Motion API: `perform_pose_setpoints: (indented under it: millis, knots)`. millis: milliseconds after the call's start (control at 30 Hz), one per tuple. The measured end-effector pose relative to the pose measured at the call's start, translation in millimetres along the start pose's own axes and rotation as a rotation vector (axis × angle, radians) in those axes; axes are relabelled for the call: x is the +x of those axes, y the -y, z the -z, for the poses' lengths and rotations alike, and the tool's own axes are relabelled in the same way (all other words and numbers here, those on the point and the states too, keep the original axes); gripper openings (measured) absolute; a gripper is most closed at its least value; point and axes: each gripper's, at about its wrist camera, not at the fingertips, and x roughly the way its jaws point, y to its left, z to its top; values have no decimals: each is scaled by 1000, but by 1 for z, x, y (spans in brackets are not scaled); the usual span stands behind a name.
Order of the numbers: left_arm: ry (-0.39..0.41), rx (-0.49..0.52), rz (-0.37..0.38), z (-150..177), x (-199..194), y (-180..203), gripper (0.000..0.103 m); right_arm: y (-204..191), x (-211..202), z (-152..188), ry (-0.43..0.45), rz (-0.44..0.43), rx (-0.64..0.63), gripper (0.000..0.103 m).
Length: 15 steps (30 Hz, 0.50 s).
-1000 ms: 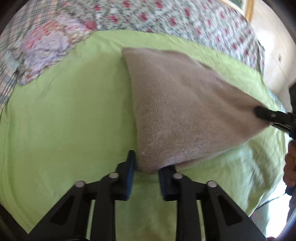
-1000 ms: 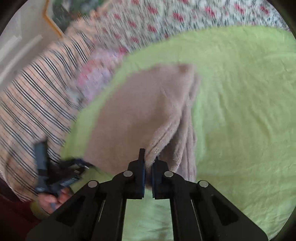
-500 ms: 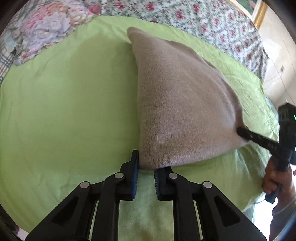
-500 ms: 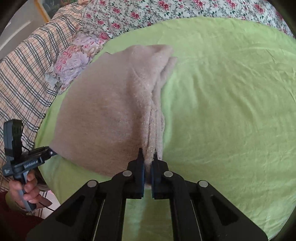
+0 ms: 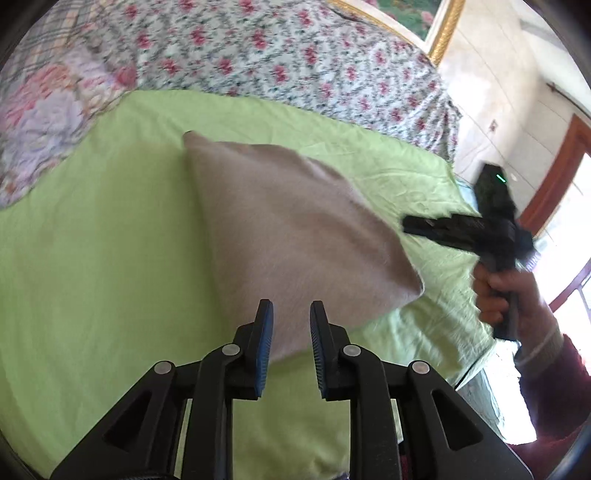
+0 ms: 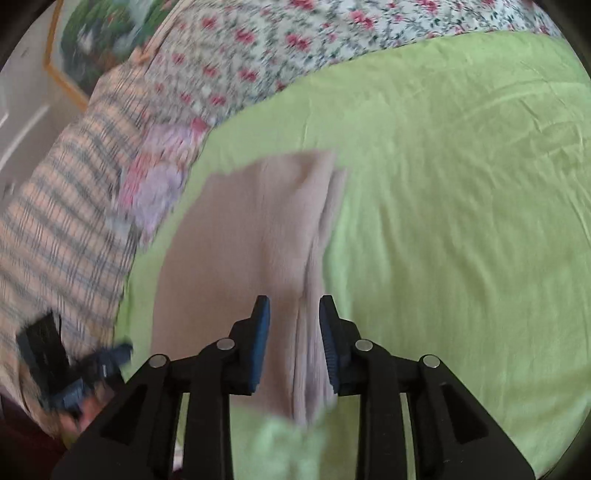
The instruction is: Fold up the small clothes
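Two black handheld grippers with blue-padded fingers hover over a folded beige knitted garment (image 5: pixel 288 236) that lies flat on a lime-green cotton sheet (image 5: pixel 96 266) spread on the bed. The left gripper (image 5: pixel 291 325) has just been opening its fingers; they now stand slightly apart over the near corner of the garment, with the knit showing in the gap below them but the pads not pressing on it. The right gripper (image 6: pixel 294 325) has likewise just been opening its fingers, and they stand apart above the garment's near edge, where stacked layers of the fold run as ridges between them; the pads are clear of the cloth. In the left wrist view the right gripper appears blurred at the right, off the garment's far corner, held by a hand (image 5: pixel 495 291) in a dark red sleeve (image 5: pixel 554 387). Behind the green sheet lie a white bedcover with small red flowers (image 5: pixel 258 48), a pink and lilac floral cloth (image 5: pixel 44 122) and a checked beige fabric (image 6: pixel 51 229). A gold-framed picture (image 5: pixel 439 29) hangs on the wall beyond the bed.
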Motion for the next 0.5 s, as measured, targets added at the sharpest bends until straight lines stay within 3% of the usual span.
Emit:
perform_pose_setpoints:
  millis: [167, 233, 333, 433, 500]
  knots:
    - [-65, 19, 42, 0, 37, 5, 20, 13, 62, -37, -66, -60, 62, 31]
    - [-119, 27, 46, 4, 54, 8, 20, 9, 65, -49, -48, -43, 29, 8]
    - [-169, 52, 1, 12, 73, 15, 20, 3, 63, -67, -3, -7, -15, 8]
    - [-165, 53, -13, 13, 79, 20, 20, 7, 89, -63, -59, 78, -57, 8]
    - [-168, 44, -14, 12, 79, 21, 20, 12, 94, -57, -57, 82, -61, 8]
